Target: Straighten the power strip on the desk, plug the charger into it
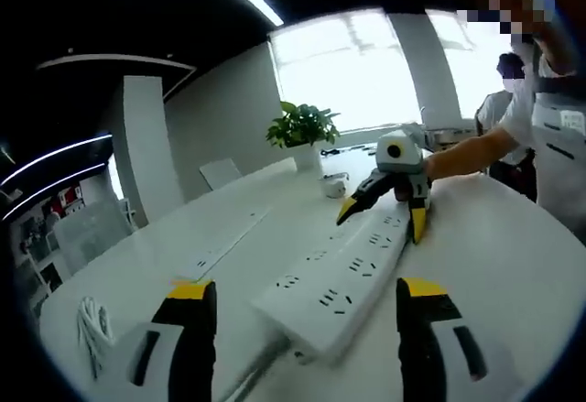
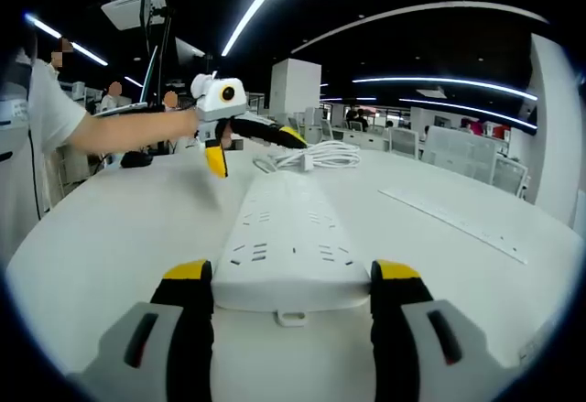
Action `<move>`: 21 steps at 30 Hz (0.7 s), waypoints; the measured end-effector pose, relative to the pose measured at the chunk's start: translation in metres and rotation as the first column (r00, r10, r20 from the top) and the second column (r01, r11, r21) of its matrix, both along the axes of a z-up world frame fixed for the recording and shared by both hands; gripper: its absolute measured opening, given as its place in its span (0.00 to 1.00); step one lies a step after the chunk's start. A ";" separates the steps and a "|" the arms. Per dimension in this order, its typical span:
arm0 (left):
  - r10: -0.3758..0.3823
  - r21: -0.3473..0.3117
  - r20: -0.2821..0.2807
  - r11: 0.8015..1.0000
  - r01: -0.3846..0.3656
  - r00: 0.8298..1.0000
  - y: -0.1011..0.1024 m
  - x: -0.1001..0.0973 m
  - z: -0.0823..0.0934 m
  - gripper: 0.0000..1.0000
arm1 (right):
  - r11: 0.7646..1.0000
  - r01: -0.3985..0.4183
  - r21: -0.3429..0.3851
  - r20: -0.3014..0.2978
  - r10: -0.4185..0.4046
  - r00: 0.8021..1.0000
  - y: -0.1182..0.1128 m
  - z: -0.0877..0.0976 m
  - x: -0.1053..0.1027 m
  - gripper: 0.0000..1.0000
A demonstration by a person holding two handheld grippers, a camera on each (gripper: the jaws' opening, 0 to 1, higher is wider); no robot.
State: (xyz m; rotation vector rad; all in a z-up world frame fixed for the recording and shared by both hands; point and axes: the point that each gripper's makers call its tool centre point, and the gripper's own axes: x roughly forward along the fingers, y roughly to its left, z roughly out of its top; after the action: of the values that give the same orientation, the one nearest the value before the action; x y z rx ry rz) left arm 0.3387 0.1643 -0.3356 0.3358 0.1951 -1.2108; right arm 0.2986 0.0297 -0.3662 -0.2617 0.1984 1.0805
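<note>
A white power strip (image 1: 343,278) lies on the white table, running between the two grippers. My left gripper (image 1: 307,290) stands open astride the strip's cord end, with a gap at its left finger. A white cord leaves that end to a coil (image 1: 92,324). My right gripper (image 2: 293,270) has both fingers against the sides of the strip's (image 2: 291,242) other end; it also appears across the table (image 1: 385,219). In the right gripper view, the left gripper (image 2: 252,148) hangs over the far end beside the cord coil (image 2: 316,157). A small white charger-like block (image 1: 334,185) sits by the plant pot.
A potted plant (image 1: 302,136) stands at the back of the table. A flush socket panel (image 1: 206,260) is set into the tabletop (image 2: 458,223). A person's arm (image 1: 476,150) reaches in from the right. A dark object (image 2: 137,157) lies at the far left.
</note>
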 end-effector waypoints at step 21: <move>-0.181 0.043 -0.151 0.981 0.190 0.972 -0.025 0.009 -0.046 0.78 | 1.000 -0.003 -0.006 0.004 0.003 1.000 0.002 -0.002 -0.001 0.69</move>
State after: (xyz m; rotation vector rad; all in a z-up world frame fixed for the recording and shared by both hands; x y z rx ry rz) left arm 0.3481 0.1389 -0.3813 0.3206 0.3318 -1.4184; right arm 0.2980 0.0313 -0.3679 -0.2693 0.1978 1.0823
